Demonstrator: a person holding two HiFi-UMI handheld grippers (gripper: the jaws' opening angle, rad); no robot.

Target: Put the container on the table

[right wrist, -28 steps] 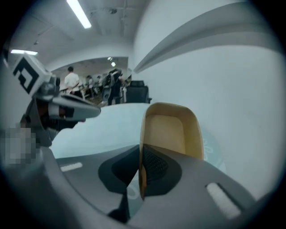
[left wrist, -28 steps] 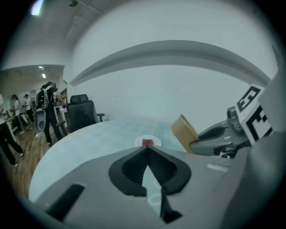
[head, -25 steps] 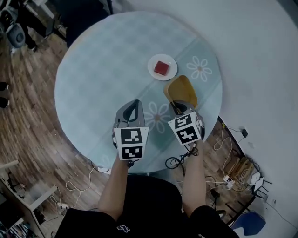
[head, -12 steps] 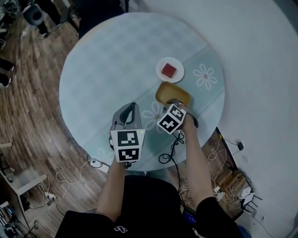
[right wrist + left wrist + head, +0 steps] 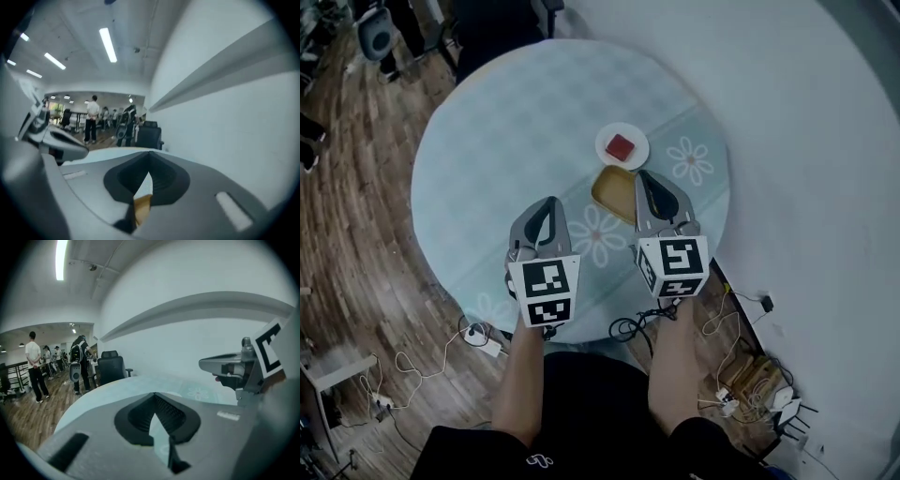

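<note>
The yellow container (image 5: pixel 612 192) lies flat and open side up on the round table (image 5: pixel 506 141), just in front of a white plate (image 5: pixel 634 156) holding a red cube (image 5: pixel 621 146). My right gripper (image 5: pixel 643 176) sits over the container's right rim. Its jaws are closed together, and in the right gripper view a sliver of the yellow container (image 5: pixel 142 206) shows between the right gripper's (image 5: pixel 150 173) jaws. My left gripper (image 5: pixel 548 202) hovers to the container's left, shut with nothing in it. The left gripper (image 5: pixel 154 395) points across the table.
The table carries a pale blue cloth with flower prints (image 5: pixel 689 159). Cables (image 5: pixel 478 337) trail over the wooden floor by the near edge. An office chair (image 5: pixel 112 371) stands past the far side, with people (image 5: pixel 33 364) beyond. A white wall (image 5: pixel 825 141) curves round the right.
The right gripper brought the container down from a tilted, raised pose to lie flat beside the plate. The left gripper shifted only slightly.
</note>
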